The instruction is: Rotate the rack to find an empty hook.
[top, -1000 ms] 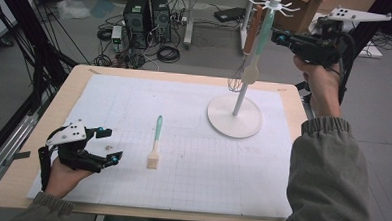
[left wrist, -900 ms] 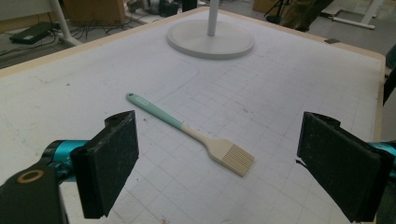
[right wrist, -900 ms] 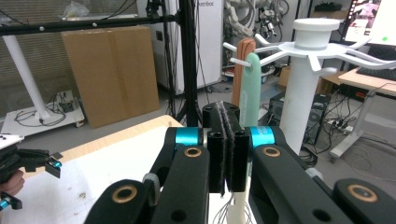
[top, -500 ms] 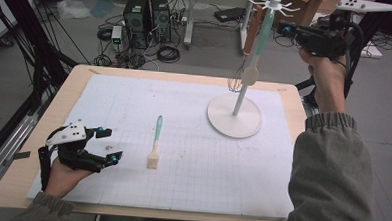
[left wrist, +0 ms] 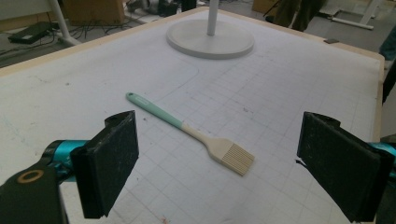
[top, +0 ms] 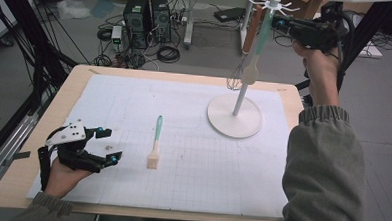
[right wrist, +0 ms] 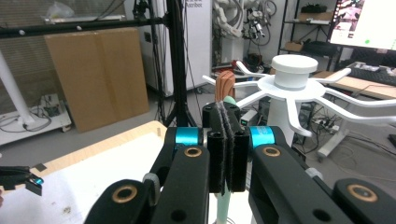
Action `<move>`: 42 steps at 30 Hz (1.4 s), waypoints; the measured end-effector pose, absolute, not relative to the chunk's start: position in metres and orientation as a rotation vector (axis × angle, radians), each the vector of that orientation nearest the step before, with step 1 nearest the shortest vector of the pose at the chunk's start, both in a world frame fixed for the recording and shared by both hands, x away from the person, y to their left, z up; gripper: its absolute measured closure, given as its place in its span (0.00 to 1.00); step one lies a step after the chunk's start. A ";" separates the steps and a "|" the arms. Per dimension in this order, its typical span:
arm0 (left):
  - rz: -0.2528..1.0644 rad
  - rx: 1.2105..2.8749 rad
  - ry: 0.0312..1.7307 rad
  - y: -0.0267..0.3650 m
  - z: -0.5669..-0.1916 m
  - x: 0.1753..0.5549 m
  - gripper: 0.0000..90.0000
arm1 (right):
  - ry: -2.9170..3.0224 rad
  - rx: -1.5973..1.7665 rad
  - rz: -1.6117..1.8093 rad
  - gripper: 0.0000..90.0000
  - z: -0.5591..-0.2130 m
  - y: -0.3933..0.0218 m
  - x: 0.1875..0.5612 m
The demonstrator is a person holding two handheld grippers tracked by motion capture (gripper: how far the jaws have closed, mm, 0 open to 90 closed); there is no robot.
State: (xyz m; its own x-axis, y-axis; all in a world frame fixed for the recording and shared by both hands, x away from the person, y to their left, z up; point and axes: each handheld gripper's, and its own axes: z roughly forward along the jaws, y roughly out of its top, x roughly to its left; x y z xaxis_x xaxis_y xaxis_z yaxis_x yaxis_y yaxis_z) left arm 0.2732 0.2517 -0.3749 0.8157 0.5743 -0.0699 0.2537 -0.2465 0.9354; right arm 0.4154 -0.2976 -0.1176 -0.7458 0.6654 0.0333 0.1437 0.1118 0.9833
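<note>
While raised beside the top of the white hook-armed utensil stand (top: pixel 246 67), right gripper (right wrist: pixel 225 140) with jaws pressed together on nothing, just by a hanging teal-handled utensil (top: pixel 255 53); left gripper (top: pixel 105 144) spread wide, empty, near the teal-handled pastry brush (left wrist: pixel 196 135) lying flat ahead.

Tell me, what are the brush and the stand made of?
The brush looks like it has a smooth, matte teal handle, maybe silicone or plastic, then a pale neck and ribbed head that could be wood or silicone. The stand looks like white painted metal or plastic: its round base is smooth and even.
</note>
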 end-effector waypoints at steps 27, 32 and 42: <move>0.353 1.826 0.630 0.255 -0.372 0.272 0.15 | 2.010 0.767 1.624 1.00 -0.122 -0.277 0.415; 0.351 1.831 0.628 0.254 -0.373 0.272 0.15 | 1.999 0.773 1.637 1.00 -0.124 -0.291 0.411; 0.354 1.828 0.630 0.254 -0.373 0.273 0.15 | 1.967 0.786 1.627 1.00 -0.119 -0.315 0.407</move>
